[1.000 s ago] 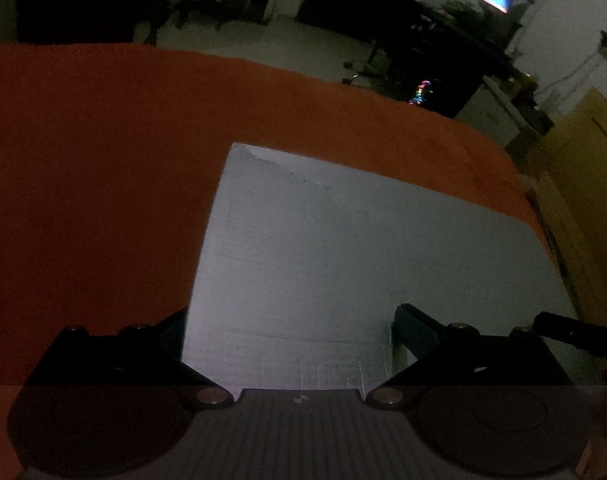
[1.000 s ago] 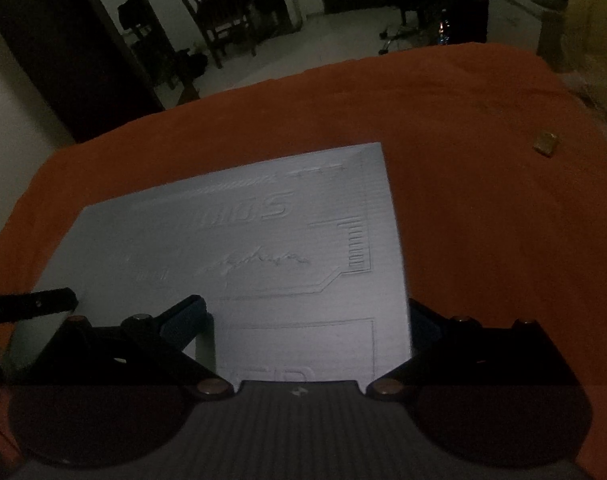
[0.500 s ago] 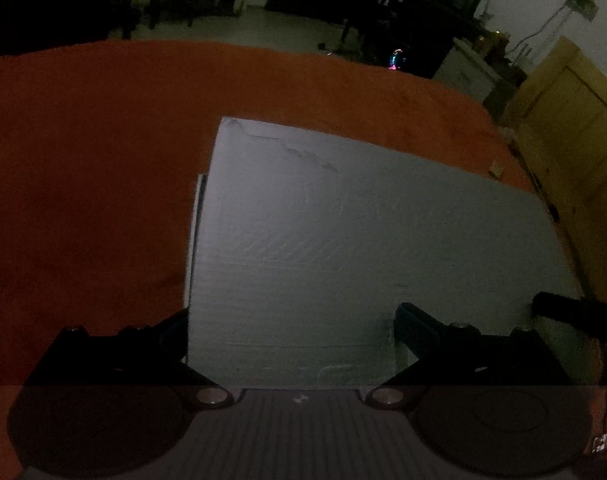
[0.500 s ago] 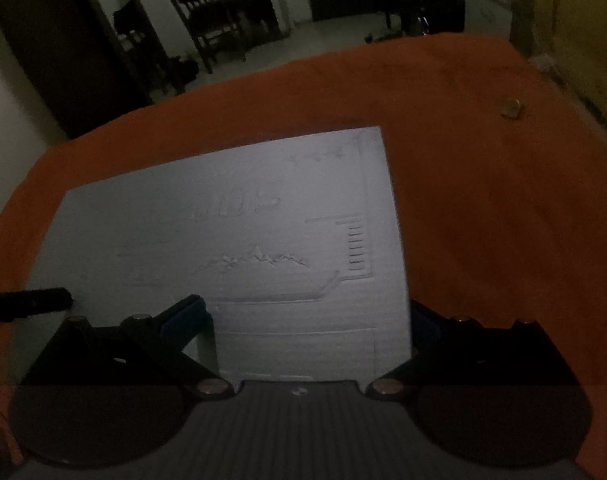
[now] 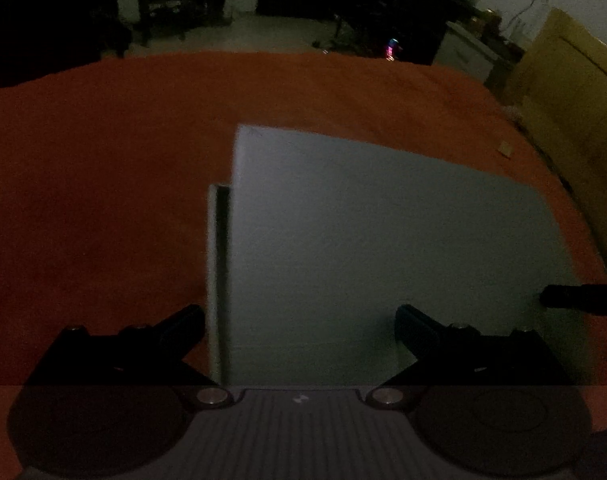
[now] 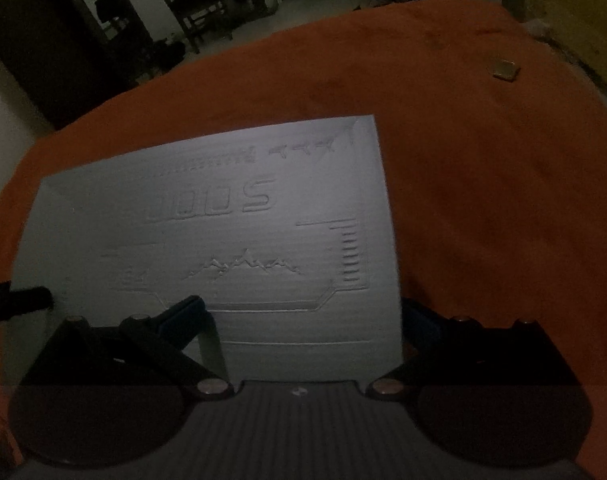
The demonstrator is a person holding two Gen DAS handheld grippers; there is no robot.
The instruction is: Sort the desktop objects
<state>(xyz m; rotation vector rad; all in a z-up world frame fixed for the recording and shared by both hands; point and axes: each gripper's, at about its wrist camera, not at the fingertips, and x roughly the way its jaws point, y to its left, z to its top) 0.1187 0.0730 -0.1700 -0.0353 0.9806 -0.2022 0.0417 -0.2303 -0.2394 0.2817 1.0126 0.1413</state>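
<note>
A flat grey embossed box [image 6: 223, 248] lies on the orange-covered worktop [image 6: 483, 200], its lid [image 5: 383, 248] raised off a lower tray edge [image 5: 214, 280]. It looks light, stiff and smooth, so likely slippery; grasp the side edges. Left gripper [image 5: 299, 330] and right gripper [image 6: 303, 322] both stand with jaws wide, straddling the box's near corners, holding nothing.

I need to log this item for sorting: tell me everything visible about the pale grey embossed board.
The pale grey embossed rectangular board looks like ribbed plastic, with raised lettering, a jagged line and bar marks on top. It sits over the orange cloth. A thin pale edge shows under its left side. Each tool's open fingers straddle a near corner: left tool, right tool.
</note>
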